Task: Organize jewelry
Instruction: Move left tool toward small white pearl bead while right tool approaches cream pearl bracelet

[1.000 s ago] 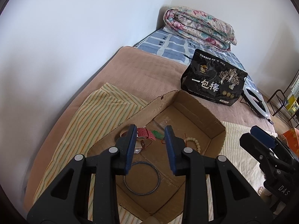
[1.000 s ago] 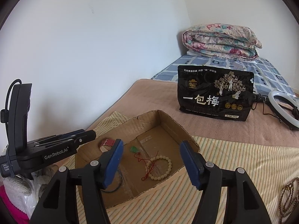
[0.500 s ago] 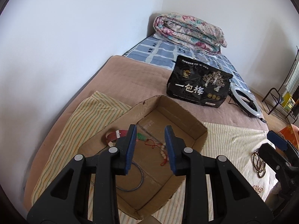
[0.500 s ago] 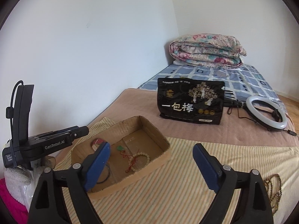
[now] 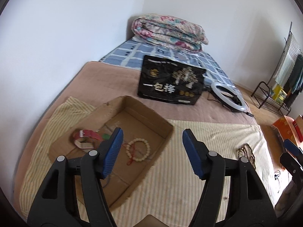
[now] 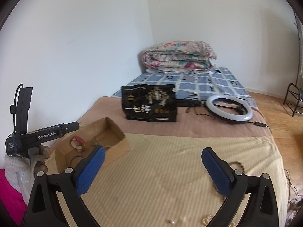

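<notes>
Plainly, black bag [image 6: 149, 103] reading 一包梅, left claw [image 5: 151, 152] labelled GenRobot.AI, both claws opening, empty, right claw [image 6: 152, 172].

On the bed [image 5: 106, 79] a striped cloth [image 5: 189, 170] covers the near end, and the cardboard box [image 5: 151, 113] sits on it at about ten o'clock of centre in the left wrist view. Inside the box, a bead bracelet [image 5: 138, 150] lies toward three o'clock, a watch [image 5: 85, 136] toward nine o'clock, and a thin ring [image 6: 74, 159] at the near end. A dark bead necklace [image 5: 246, 154] lies on the cloth, well apart from the box at three o'clock. Behind the box, at twelve o'clock, stands a snack bag [image 5: 170, 81]; a ring light [image 5: 228, 96] lies just beside it at three o'clock. A folded quilt [image 5: 168, 32] rests at the bed's far end, behind the bag.
</notes>
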`<action>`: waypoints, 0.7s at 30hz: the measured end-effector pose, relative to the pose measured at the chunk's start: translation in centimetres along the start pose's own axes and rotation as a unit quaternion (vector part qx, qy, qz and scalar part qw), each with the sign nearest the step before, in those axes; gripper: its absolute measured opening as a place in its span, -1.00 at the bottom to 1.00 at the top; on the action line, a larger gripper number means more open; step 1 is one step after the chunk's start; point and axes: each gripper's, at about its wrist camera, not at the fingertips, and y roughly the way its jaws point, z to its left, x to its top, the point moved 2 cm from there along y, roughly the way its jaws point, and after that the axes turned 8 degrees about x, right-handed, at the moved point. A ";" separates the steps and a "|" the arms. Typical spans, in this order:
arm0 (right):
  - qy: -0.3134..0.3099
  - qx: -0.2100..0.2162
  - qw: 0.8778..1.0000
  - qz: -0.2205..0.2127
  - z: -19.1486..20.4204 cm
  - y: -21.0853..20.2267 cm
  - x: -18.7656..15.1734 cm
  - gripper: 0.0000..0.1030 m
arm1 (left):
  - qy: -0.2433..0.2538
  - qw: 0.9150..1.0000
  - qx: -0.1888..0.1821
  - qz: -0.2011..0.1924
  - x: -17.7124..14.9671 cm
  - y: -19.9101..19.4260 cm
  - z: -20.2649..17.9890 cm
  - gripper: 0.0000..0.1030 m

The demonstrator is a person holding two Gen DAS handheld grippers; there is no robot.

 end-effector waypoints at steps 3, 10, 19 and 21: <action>0.023 -0.012 1.000 -0.002 -2.5 -1.7 -0.6 0.99 | 0.023 1.000 -0.016 0.000 -0.6 -0.2 -2.4 0.30; 0.041 -0.053 0.998 -0.008 -7.4 -5.2 -2.3 0.99 | 0.093 0.994 -0.055 0.007 -3.0 -0.3 -8.5 0.30; 0.063 -0.085 0.994 0.028 -12.8 -6.1 -4.8 0.99 | 0.168 0.979 -0.103 0.045 -7.6 -0.1 -14.4 0.30; 0.073 -0.073 0.994 0.039 -13.7 -6.0 -5.5 0.99 | 0.176 0.976 -0.113 0.056 -8.5 0.1 -15.1 0.30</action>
